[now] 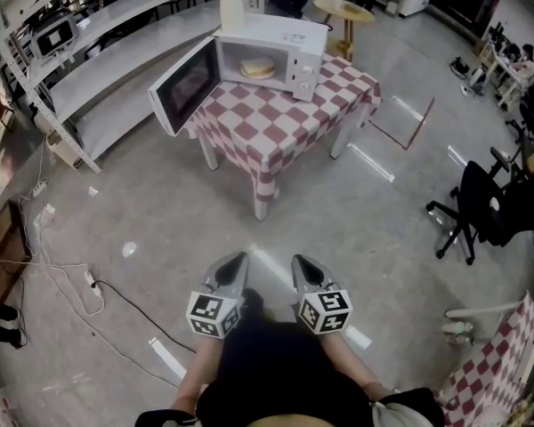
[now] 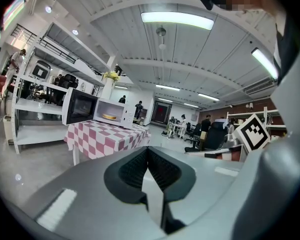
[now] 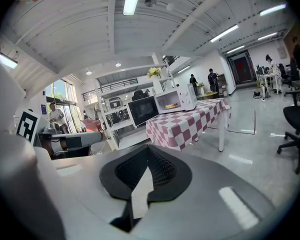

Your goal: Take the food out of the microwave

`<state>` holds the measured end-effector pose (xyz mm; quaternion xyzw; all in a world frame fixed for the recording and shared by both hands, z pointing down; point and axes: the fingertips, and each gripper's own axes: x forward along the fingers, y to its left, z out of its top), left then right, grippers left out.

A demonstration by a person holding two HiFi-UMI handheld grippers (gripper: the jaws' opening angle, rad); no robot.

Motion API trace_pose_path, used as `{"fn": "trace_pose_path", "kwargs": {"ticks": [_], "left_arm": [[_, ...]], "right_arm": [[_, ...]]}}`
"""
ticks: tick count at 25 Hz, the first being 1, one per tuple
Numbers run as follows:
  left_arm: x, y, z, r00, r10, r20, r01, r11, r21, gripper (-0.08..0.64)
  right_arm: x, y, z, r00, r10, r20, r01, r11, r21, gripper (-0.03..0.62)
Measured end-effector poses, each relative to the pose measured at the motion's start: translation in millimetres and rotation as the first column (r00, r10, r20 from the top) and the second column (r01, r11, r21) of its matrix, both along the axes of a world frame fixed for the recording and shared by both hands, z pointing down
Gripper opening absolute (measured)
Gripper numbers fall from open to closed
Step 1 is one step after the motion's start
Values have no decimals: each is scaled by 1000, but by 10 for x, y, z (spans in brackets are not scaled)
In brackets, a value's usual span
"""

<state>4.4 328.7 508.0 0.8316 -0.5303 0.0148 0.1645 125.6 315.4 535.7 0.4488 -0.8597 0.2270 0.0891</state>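
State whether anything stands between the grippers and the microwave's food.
Nothing visible. The microwave door is open, the food exposed; only floor and tabletop lie between it and the left gripper and right gripper.

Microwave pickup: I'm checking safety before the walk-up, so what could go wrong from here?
The open door juts past the table, so the left gripper might clip it. It and the right gripper are shut; they must open before reaching the food. Floor cables at left could trip the person.

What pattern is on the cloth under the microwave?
Red-and-white checked tablecloth; clearest in the head view.
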Motion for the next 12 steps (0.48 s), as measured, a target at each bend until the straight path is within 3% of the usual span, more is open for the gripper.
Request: {"fn": "trace_pose_path", "kwargs": {"ticks": [12], "left_arm": [[55,-21,50,999,11,-32,-12,1000,-23,11]], "right_arm": [[75,5,41,1000,19,-6,-19,1000,-6,0]]}}
